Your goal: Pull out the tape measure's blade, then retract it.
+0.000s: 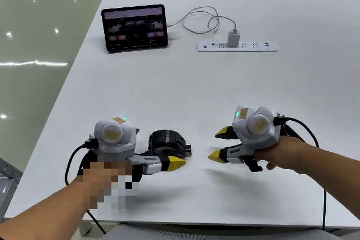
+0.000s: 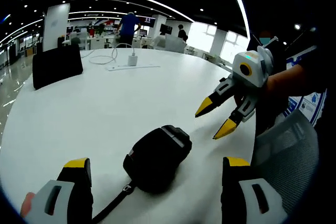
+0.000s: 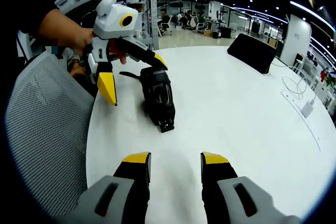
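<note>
1. The black tape measure (image 1: 166,142) lies on the white bench (image 1: 253,94), lower left of centre in the head view. It is between the two grippers and closer to the left one.
2. The left gripper (image 1: 179,155) is at the lower left of the head view. Its yellow-tipped jaws are spread wide on either side of the tape.
3. In the left gripper view the tape (image 2: 157,157) sits between that gripper's (image 2: 157,163) jaws with bare bench on both sides. A dark strap (image 2: 113,205) trails from the tape toward the bottom of the frame.
4. The right gripper (image 1: 215,145) is at the lower right of the head view. Its jaws are moderately apart, hold nothing, and point at the tape from a short way off.
5. In the right gripper view the tape (image 3: 159,95) lies above centre, beyond that gripper's (image 3: 175,158) jaws. Its blade is wound in, with a small end tab at the case edge.
6. A tablet (image 1: 135,27) stands at the upper left of the head view. A power strip (image 1: 237,45) with a charger (image 1: 233,38) and looped cable (image 1: 197,21) lies at upper centre.
</note>
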{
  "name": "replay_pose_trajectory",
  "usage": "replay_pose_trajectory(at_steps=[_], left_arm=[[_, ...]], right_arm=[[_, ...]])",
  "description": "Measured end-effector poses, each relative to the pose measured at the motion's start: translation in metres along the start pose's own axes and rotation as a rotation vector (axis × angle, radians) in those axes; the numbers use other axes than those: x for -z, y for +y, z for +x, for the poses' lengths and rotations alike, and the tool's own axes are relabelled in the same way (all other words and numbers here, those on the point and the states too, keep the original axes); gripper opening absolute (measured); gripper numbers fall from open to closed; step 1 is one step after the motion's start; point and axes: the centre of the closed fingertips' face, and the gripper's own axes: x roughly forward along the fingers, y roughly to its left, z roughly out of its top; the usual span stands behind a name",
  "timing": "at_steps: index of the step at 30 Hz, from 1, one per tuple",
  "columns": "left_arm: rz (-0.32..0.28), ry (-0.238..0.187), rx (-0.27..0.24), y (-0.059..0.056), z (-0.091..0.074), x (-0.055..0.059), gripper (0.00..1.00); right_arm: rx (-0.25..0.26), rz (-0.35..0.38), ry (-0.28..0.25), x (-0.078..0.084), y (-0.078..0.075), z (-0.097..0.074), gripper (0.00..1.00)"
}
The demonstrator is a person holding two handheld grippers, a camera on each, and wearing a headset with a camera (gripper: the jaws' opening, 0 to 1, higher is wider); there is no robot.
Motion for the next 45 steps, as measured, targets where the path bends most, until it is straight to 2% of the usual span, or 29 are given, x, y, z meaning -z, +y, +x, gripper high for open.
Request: replay_pose_trajectory(at_steps=[6,10,11,14,17,22,26,30,36,41,45], left_arm=[[0.013,0.000,-0.007,0.008,-0.011,0.006,1.00],[0.022,-0.028,-0.012,0.010,-0.022,0.003,1.00],[0.028,-0.036,-0.023,0.015,-0.023,0.003,1.00],[0.037,-0.021,-0.026,0.019,-0.029,0.006,1.00],[0.049,-0.030,-0.027,0.018,-0.039,0.003,1.00],[0.062,-0.019,-0.027,0.016,-0.046,0.005,1.00],[0.053,-0.001,-0.042,0.023,-0.052,0.009,1.00],[0.046,-0.002,-0.049,0.029,-0.061,0.011,1.00],[0.042,0.001,-0.048,0.030,-0.071,0.013,1.00],[0.030,0.004,-0.046,0.030,-0.072,0.017,1.00],[0.016,0.000,-0.049,0.031,-0.073,0.018,1.00]], right_arm=[[0.055,0.048,-0.021,0.017,-0.005,-0.025,0.39],[0.103,0.095,-0.036,0.031,-0.008,-0.045,0.41],[0.114,0.104,-0.039,0.035,-0.009,-0.049,0.42],[0.142,0.130,-0.043,0.047,-0.011,-0.063,0.45],[0.173,0.160,-0.044,0.061,-0.013,-0.078,0.47],[0.212,0.198,-0.040,0.079,-0.015,-0.098,0.51],[0.228,0.236,-0.035,0.095,-0.013,-0.115,0.54],[0.234,0.238,-0.006,0.111,-0.009,-0.127,0.58],[0.257,0.249,0.021,0.129,-0.006,-0.148,0.65],[0.263,0.301,0.003,0.140,-0.002,-0.164,0.73],[0.283,0.343,-0.018,0.143,-0.007,-0.176,0.78]])
